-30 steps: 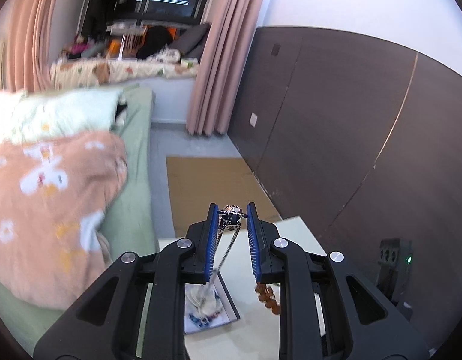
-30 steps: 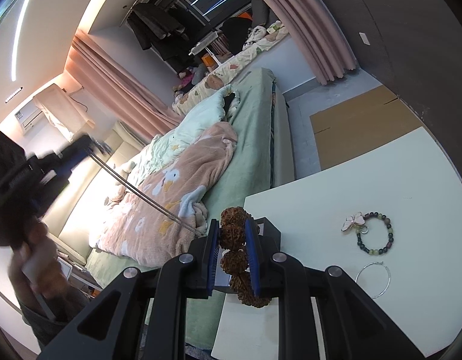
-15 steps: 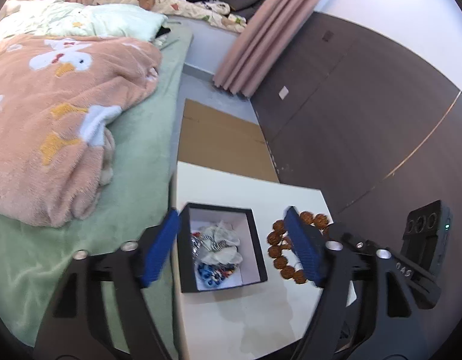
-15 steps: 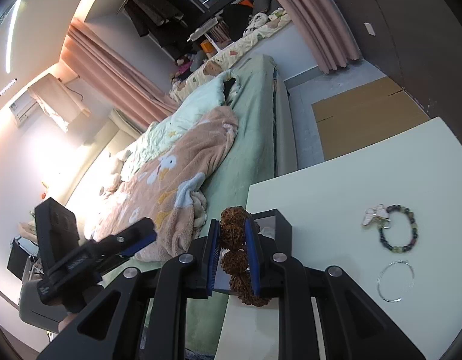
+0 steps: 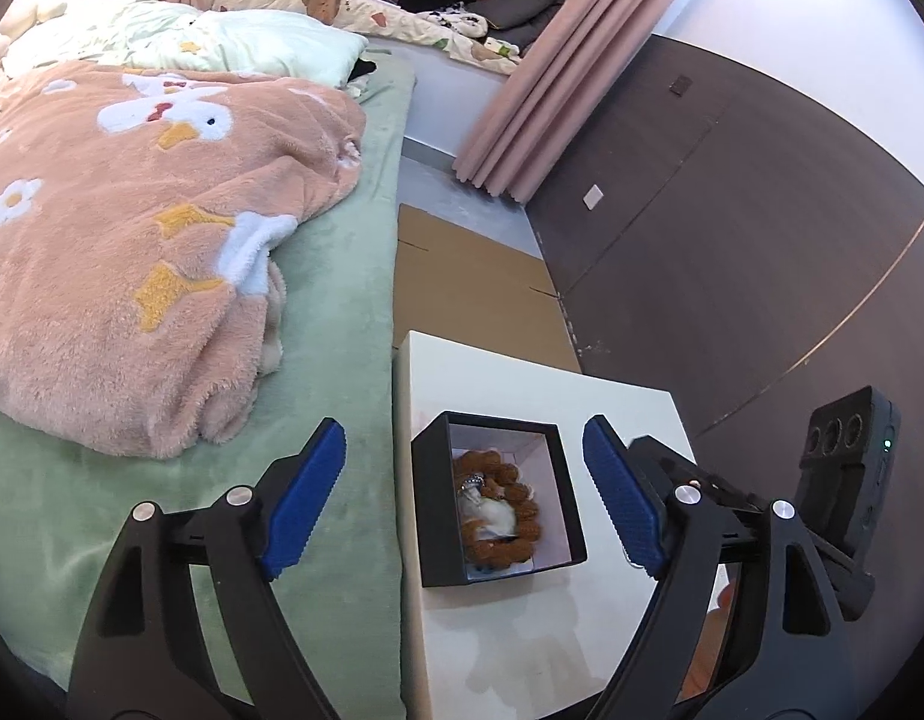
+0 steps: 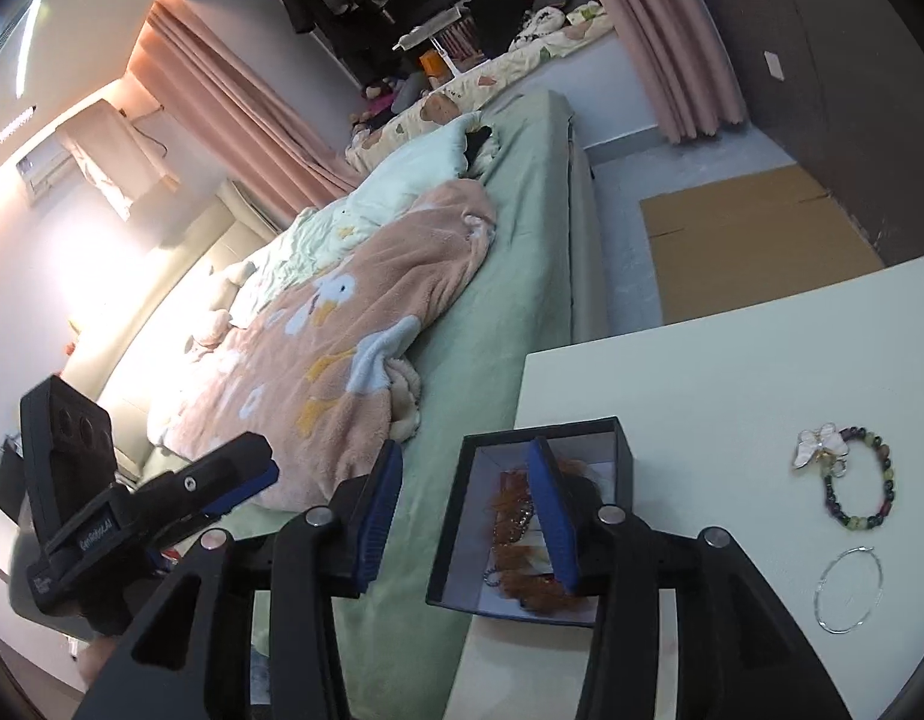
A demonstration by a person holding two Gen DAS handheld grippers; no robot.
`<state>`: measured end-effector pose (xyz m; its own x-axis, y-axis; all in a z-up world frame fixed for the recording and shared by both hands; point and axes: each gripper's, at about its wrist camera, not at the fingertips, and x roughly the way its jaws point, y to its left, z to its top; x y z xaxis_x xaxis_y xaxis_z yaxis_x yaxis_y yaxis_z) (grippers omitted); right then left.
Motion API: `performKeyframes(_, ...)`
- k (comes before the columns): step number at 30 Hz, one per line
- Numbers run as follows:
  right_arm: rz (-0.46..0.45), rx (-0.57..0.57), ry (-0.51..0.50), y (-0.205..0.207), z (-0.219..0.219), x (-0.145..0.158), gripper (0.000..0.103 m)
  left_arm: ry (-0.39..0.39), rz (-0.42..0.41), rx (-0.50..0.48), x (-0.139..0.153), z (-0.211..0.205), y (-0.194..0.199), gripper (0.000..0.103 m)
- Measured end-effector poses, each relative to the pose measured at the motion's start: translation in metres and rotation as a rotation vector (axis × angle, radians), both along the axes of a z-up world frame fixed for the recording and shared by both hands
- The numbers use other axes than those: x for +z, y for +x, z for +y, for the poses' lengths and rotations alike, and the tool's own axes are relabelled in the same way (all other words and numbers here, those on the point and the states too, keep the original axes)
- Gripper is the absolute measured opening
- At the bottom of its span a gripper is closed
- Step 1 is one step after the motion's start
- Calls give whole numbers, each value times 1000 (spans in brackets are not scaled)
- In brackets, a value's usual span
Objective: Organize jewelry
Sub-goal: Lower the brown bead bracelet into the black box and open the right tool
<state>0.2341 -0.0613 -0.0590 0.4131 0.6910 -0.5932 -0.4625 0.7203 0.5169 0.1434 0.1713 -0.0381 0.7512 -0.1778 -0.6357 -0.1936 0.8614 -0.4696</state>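
A black box (image 5: 427, 516) stands at the near left corner of the white table (image 5: 522, 630). Inside it lies a brown bead bracelet (image 5: 525, 516) curled around a pale pouch and a silver chain. My left gripper (image 5: 465, 501) hangs open and wide above the box, nothing between its fingers. My right gripper (image 6: 465, 516) is over the same box with its jaws opening. The brown bracelet (image 6: 510, 519) is blurred in the box beside its right finger, free of the pads. A green bead bracelet with a butterfly charm (image 6: 861, 483) and a thin silver hoop (image 6: 846, 591) lie on the table to the right.
A bed with a green sheet (image 5: 342, 300) and a peach fleece blanket (image 5: 132, 240) runs along the table's left edge. Flat cardboard (image 5: 462, 282) lies on the floor beyond the table. A dark panelled wall (image 5: 732, 240) stands on the right.
The left gripper let go of a silver chain, opened wide and sank toward the box. The right gripper's jaws parted and the brown bead bracelet dropped into the box.
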Motion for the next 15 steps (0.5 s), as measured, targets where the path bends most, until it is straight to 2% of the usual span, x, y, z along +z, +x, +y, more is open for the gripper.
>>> performKeyframes(9, 20, -77, -19, -8, -52, 12, 44, 18, -3, -39, 3, -20, 5, 81)
performKeyframes(12, 32, -114, -30, -7, -74, 13, 49, 31, -1, -53, 3, -31, 9, 81)
performKeyframes(15, 35, -160, -47, -7, -98, 13, 54, 38, -4, -71, 4, -45, 13, 88)
